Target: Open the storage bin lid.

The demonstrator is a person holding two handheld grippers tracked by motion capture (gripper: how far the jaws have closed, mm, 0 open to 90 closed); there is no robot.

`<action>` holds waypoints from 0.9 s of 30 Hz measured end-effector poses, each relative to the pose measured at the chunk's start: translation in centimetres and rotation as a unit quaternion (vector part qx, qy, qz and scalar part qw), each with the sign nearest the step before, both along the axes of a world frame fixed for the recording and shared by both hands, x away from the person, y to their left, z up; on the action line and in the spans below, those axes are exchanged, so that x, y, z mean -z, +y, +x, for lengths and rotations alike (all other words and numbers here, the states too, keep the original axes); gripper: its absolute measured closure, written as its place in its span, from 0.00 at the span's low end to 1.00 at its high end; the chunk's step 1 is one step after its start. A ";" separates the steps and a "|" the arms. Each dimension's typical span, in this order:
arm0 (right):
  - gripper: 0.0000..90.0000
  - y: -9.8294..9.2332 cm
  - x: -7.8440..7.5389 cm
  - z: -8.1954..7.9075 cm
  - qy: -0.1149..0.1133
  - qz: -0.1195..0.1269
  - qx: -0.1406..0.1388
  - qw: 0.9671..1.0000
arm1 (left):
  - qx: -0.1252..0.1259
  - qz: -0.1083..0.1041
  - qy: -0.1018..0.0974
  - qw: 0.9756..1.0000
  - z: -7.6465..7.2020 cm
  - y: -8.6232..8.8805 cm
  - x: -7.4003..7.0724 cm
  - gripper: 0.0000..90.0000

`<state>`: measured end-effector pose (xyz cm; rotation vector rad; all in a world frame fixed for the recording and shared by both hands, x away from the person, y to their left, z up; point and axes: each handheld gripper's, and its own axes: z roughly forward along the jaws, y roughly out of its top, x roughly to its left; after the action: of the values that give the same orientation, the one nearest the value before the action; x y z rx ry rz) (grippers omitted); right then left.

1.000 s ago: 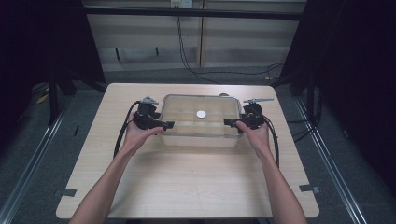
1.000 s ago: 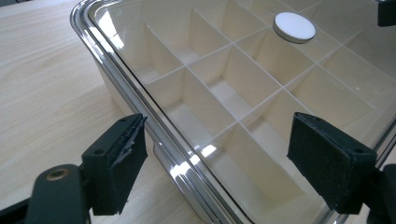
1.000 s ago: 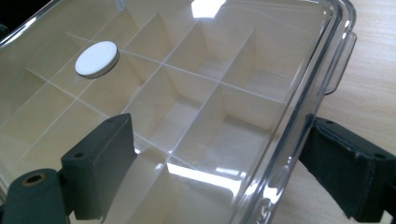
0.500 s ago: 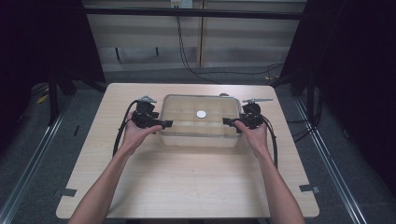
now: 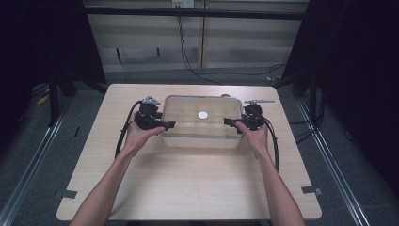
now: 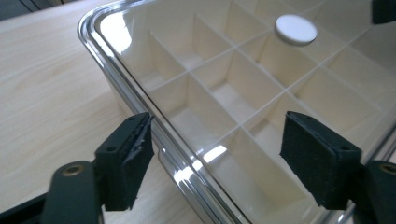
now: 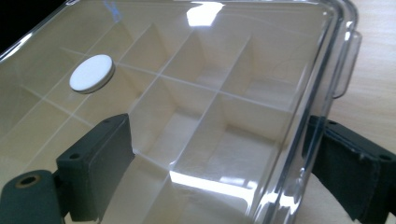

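A wooden bench (image 5: 188, 188) carries a clear lidded box (image 5: 202, 136) at its middle, a white disc (image 5: 203, 114) on the lid. The left tongs (image 5: 167, 125) straddle the box's left edge, jaws wide but just closing, not yet pressing; the right tongs (image 5: 229, 122) stand wide astride the right edge.

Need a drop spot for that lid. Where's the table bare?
Bare: the wide strip of table between the box and the near edge, between the forearms; also narrow margins outside each hand. Crowded: both box ends, where the left gripper and right gripper straddle the rim.
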<state>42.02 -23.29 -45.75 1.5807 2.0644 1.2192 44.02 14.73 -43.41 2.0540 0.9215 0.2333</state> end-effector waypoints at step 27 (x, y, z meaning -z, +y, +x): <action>0.14 0.0 0.0 -0.4 -0.019 -0.005 0.010 1.000 | -0.006 -0.030 0.040 0.999 1.5 0.8 1.5 0.28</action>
<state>41.58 -23.28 -45.72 1.5570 2.0240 1.2204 45.51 15.54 -44.87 2.0151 0.9784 0.1284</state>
